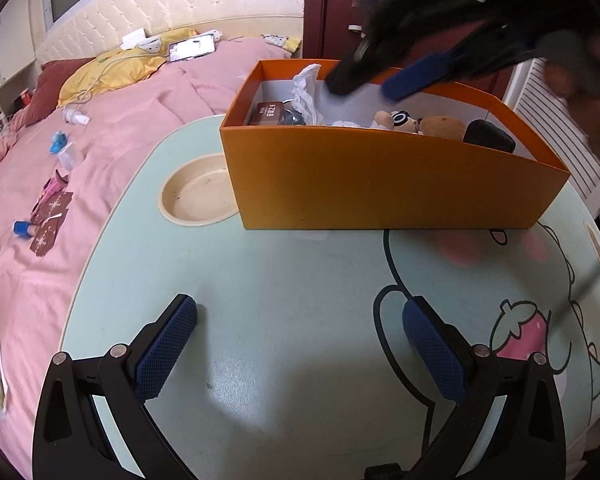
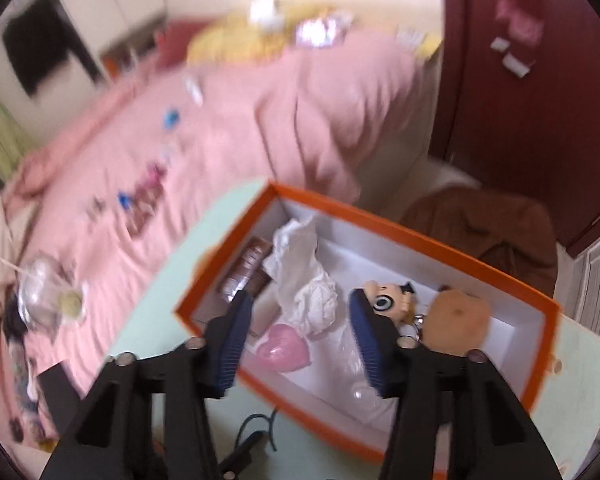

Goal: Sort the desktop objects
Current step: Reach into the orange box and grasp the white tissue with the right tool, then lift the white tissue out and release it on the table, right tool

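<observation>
Left claw (image 1: 300,344) hangs released, jaws spread wide over bare mint desk (image 1: 280,280) with nothing between them. Right claw (image 2: 298,332) hovers over the orange box (image 2: 420,240), jaws parted and grasping nothing; below them inside the box lie a pink heart (image 2: 286,350) and crumpled white paper (image 2: 308,276). Beside these sit a cartoon figure (image 2: 392,300), a tan plush (image 2: 458,322) and a brown packet (image 2: 248,268). Beyond the desk, small items are scattered on the pink bed (image 1: 112,152).
</observation>
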Demonstrator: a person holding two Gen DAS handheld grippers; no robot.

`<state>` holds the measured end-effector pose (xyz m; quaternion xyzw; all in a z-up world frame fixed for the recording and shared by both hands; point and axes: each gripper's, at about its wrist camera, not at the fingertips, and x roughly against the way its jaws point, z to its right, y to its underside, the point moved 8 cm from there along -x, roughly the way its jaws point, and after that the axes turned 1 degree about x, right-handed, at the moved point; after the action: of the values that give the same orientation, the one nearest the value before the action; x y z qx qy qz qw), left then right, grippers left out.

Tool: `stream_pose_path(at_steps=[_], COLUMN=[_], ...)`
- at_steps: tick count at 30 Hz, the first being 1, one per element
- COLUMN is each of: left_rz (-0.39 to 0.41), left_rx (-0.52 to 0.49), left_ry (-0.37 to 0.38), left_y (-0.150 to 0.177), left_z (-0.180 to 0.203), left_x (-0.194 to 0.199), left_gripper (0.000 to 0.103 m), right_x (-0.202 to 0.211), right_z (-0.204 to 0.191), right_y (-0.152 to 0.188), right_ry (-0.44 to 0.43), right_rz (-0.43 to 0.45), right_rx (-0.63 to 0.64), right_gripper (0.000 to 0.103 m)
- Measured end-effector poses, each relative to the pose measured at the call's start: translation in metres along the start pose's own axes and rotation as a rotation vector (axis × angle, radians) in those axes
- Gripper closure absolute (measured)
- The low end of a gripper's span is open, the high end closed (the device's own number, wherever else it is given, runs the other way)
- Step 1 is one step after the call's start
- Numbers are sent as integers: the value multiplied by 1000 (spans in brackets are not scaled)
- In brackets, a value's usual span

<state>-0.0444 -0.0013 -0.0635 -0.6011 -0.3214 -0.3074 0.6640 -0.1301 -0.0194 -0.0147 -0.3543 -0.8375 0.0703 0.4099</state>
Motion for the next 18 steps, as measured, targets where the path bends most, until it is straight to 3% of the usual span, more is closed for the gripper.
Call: stream_pose_path(at_steps=[4,8,9,10,12,18], left_rz=[7,13,14,15,17,24], left_rx=[-1,-5,-6,-6,-7,-10], left_ry=[-2,-4,-4,-5,-6,-8], left_y=[-2,-3,-3,-4,-4,-5], left_z=[0,1,1,2,2,2], left_x=[0,1,1,2,2,4], left_gripper=[0,0,0,0,0,0], right_x=[-36,-57,-58,-58,-54,-15], right_z=[5,7,7,9,13,16], right_y=[3,5,4,5,2,-5], right_ry=[26,-22,-35,-64,-78,-138], right_rz=[-111,-216,-224,-235,-241,-74], right_rx=[49,35,38,34,9,-47], right_gripper=[56,57,61,81,84,84])
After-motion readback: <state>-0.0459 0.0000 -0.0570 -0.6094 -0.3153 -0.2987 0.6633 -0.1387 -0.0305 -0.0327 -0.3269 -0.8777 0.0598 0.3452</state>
